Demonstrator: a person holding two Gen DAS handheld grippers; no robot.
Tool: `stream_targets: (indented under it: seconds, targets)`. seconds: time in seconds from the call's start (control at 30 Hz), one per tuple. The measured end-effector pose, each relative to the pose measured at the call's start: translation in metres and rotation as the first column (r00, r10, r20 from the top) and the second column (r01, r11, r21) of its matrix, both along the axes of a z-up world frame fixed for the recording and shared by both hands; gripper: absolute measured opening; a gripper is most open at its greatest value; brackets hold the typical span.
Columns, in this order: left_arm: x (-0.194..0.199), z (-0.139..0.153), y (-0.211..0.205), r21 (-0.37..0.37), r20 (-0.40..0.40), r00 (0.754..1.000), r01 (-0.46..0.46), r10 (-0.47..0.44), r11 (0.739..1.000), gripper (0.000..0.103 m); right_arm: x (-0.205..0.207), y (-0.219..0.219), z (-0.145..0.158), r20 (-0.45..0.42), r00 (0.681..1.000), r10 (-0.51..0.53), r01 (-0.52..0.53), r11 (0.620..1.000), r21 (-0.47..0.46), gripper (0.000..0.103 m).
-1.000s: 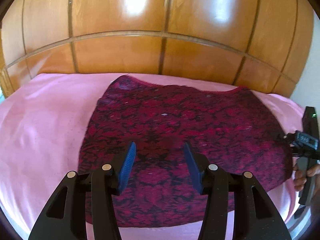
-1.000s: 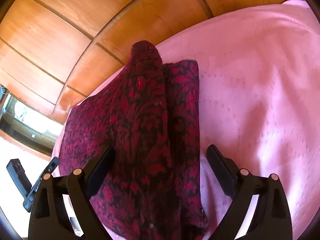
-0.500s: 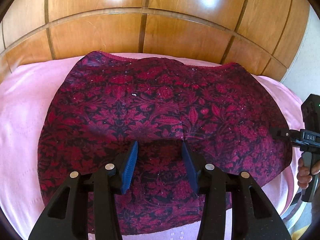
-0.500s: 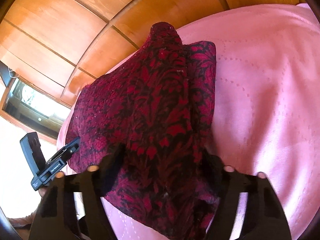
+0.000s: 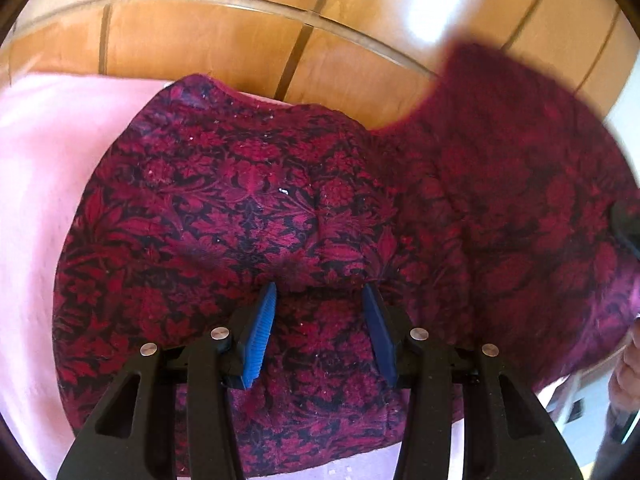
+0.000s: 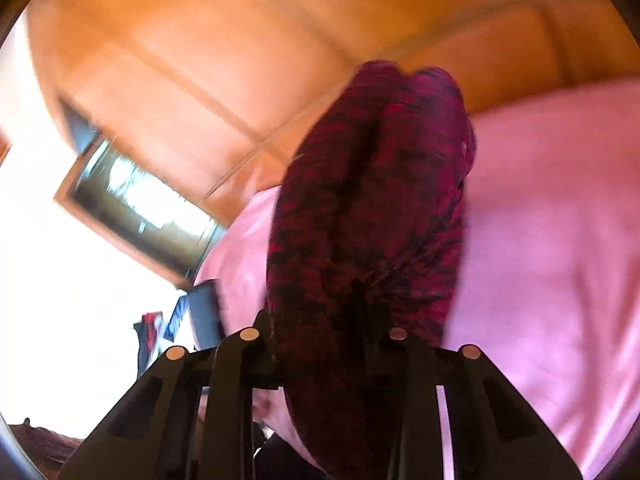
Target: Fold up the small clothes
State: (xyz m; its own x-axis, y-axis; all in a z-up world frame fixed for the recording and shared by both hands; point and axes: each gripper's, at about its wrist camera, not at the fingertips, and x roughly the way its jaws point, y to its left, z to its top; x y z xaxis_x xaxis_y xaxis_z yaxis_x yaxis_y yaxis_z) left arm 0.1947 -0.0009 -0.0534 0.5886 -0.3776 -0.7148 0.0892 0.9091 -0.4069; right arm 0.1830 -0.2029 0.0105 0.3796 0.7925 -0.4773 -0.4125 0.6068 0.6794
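Gripping the right edge of the garment [image 6: 372, 208], the right tool [image 6: 320, 320] has just been closing; its jaws now pinch bunched cloth betw. them, w/ that side raised off the bed [image 6: 540, 240]. Right view is blurred, so exact bite depth can't be confirmed. Left tool [image 5: 318, 320] stands partly open, blue pads [image 5: 260, 336] either side of a small ridge of fabric near the garment's mid-front; pads don't appear to press it, nothing held. Garment otherwise lies spread on the pink bed cover, far edge close to the wooden headboard [image 5: 200, 40].

Risks, as judged:
- Shallow pinch on right: cloth could slip out mid-fold, flap drops crooked.
- Bunched grab may carry extra layers, giving an uneven crease.
- Left tool not clamping: whole piece may drag across the bed instead of folding about a line.
- Raised flap hides the left tool's view on the right; landing edge hard to align.
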Motion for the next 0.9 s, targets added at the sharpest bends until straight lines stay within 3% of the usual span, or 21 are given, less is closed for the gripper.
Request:
stream_targets:
  seconds: [0.17, 0.37, 0.53, 0.57, 0.63, 0.73, 0.83, 0.9]
  targets:
    - [-0.015, 0.008, 0.04, -0.112, -0.001, 0.998, -0.056, 0.057, 0.992, 0.042, 0.004, 0.1, 0.019, 0.057, 0.99, 0.126, -0.121, 0.99, -0.077, 0.022]
    - [-0.064, 0.014, 0.134, -0.203, 0.022, 0.978, -0.2, 0.209, 0.958, 0.042, 0.0, 0.177, 0.0, 0.069, 0.979, 0.192, -0.175, 0.962, -0.209, 0.022]
    - [-0.079, 0.029, 0.184, -0.343, 0.055, 0.966, -0.221, 0.254, 0.913, 0.042, -0.023, 0.232, -0.038, 0.14, 0.956, 0.259, -0.176, 0.883, -0.435, 0.024]
    - [-0.078, 0.033, 0.187, -0.361, 0.063, 0.967, -0.208, 0.246, 0.909, 0.043, -0.029, 0.241, -0.045, 0.16, 0.949, 0.271, -0.171, 0.872, -0.458, 0.026]
    - [-0.071, 0.043, 0.192, -0.397, 0.077, 0.973, -0.172, 0.219, 0.902, 0.043, -0.039, 0.245, -0.049, 0.218, 0.934, 0.282, -0.15, 0.866, -0.478, 0.047]
    - [-0.051, 0.056, 0.179, -0.394, 0.096, 0.98, -0.126, 0.177, 0.91, 0.05, -0.055, 0.248, -0.047, 0.292, 0.904, 0.312, -0.132, 0.854, -0.503, 0.061]
    - [-0.025, 0.062, 0.159, -0.378, 0.103, 0.987, -0.073, 0.121, 0.923, 0.053, -0.058, 0.241, -0.043, 0.305, 0.897, 0.319, -0.144, 0.865, -0.482, 0.063]
    - [-0.008, 0.061, 0.144, -0.344, 0.073, 0.993, -0.06, 0.09, 0.937, 0.068, -0.056, 0.232, -0.042, 0.306, 0.903, 0.302, -0.143, 0.882, -0.449, 0.064]
